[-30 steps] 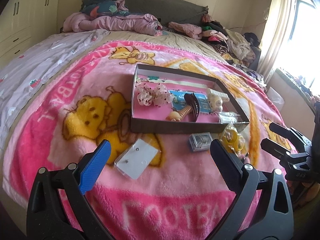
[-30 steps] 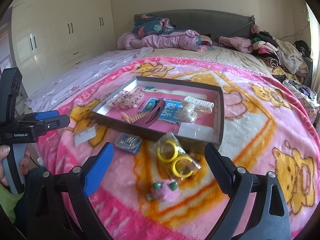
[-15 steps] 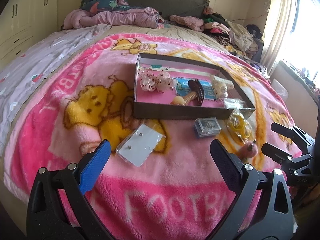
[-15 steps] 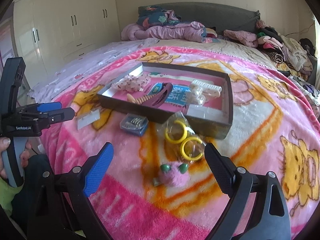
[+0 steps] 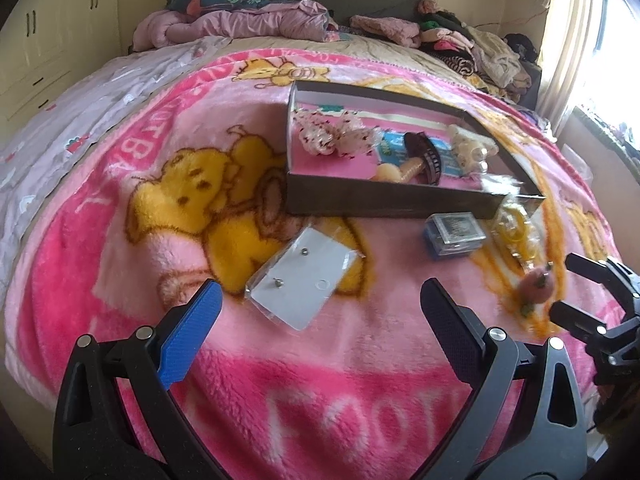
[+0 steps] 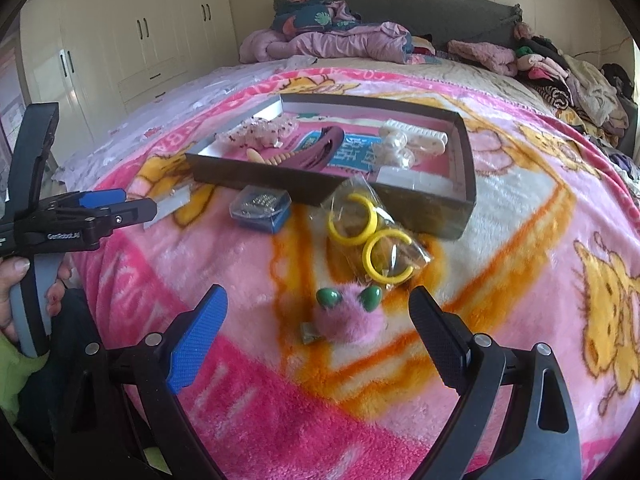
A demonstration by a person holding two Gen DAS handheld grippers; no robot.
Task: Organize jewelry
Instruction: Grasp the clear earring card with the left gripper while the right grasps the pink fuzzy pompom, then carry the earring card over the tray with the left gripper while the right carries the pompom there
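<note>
A dark shallow box [image 5: 384,202] [image 6: 256,174] lies on the pink blanket and holds hair clips and scrunchies. In front of it lie a white earring card [image 5: 304,282], a small clear blue case [image 5: 454,234] [image 6: 262,208], a bag of yellow hoops [image 6: 374,242] [image 5: 514,230] and a fuzzy pink clip [image 6: 348,312] [image 5: 538,286]. My left gripper [image 5: 318,314] is open and empty just in front of the earring card. My right gripper [image 6: 318,324] is open and empty, with the fuzzy pink clip between its fingers.
The bed's blanket [image 5: 120,272] drops off at the near edge. Piled clothes [image 6: 560,76] and bedding [image 5: 240,24] lie at the head of the bed. Wardrobes [image 6: 120,40] stand to the left, a window [image 5: 612,40] to the right.
Both grippers have moved forward and down toward the blanket. The left has closed in on the earring card, the right on the fuzzy pink clip. Nothing was picked up.
</note>
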